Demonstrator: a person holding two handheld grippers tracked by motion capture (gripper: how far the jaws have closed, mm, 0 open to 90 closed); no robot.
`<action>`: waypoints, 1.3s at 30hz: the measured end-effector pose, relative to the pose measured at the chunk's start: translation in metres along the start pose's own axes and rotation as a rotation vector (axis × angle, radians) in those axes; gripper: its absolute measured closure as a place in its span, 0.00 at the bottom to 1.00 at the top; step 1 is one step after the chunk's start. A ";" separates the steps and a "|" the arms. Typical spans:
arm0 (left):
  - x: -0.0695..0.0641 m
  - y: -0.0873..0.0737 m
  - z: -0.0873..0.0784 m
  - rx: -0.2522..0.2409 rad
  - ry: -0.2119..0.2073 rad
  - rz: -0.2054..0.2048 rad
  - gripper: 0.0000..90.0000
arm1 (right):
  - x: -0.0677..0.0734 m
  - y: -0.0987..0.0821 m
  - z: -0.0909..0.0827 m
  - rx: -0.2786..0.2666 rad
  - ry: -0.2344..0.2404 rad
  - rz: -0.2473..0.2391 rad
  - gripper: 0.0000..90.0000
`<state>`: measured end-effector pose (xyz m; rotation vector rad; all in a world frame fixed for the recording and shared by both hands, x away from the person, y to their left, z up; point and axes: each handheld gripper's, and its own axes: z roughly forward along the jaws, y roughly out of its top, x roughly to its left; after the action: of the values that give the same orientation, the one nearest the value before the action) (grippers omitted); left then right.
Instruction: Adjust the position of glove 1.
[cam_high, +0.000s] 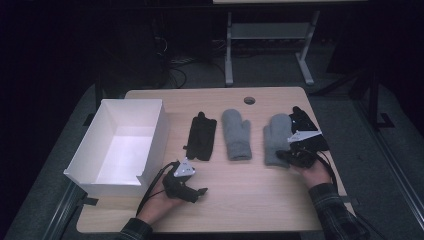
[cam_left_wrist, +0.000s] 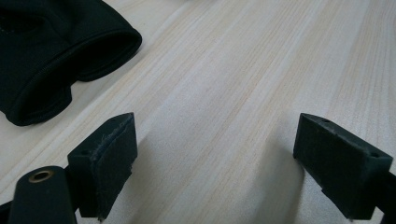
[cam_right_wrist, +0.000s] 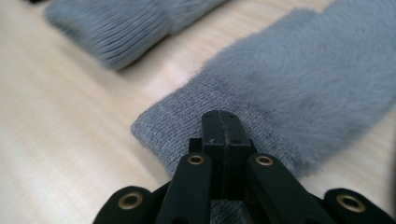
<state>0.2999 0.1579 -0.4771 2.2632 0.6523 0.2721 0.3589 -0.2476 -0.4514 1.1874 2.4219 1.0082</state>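
Four gloves lie in a row across the wooden table (cam_high: 240, 195): a black glove (cam_high: 201, 136), a grey mitten (cam_high: 236, 134), a second grey mitten (cam_high: 276, 137), and another black glove (cam_high: 301, 120) at the far right. My right gripper (cam_high: 282, 156) is shut, and its tips (cam_right_wrist: 219, 116) sit just over the knitted cuff of the second grey mitten (cam_right_wrist: 303, 79). I see no fabric between the pads. My left gripper (cam_high: 200, 194) rests open near the front left, with bare wood between its jaws (cam_left_wrist: 215, 154). The black glove's cuff (cam_left_wrist: 51, 51) lies beyond it.
An open white box (cam_high: 156, 137) stands at the table's left edge, beside my left hand. A round cable hole (cam_high: 249, 100) sits near the table's far edge. The other grey mitten (cam_right_wrist: 126, 28) lies a short way off in the right gripper view. Dark floor and desk legs lie beyond the table.
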 end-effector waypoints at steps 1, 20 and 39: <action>0.000 0.000 0.000 0.000 0.002 0.000 0.14 | 0.003 -0.001 -0.001 0.001 0.003 -0.004 1.00; -0.001 0.000 0.001 -0.009 0.001 -0.009 0.14 | 0.058 -0.024 -0.028 0.033 0.107 -0.104 1.00; 0.000 0.000 0.000 -0.004 0.003 0.002 0.14 | 0.026 -0.015 -0.037 -0.062 0.052 -0.062 1.00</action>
<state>0.3000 0.1579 -0.4773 2.2607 0.6507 0.2781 0.3153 -0.2515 -0.4329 1.0718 2.4323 1.1003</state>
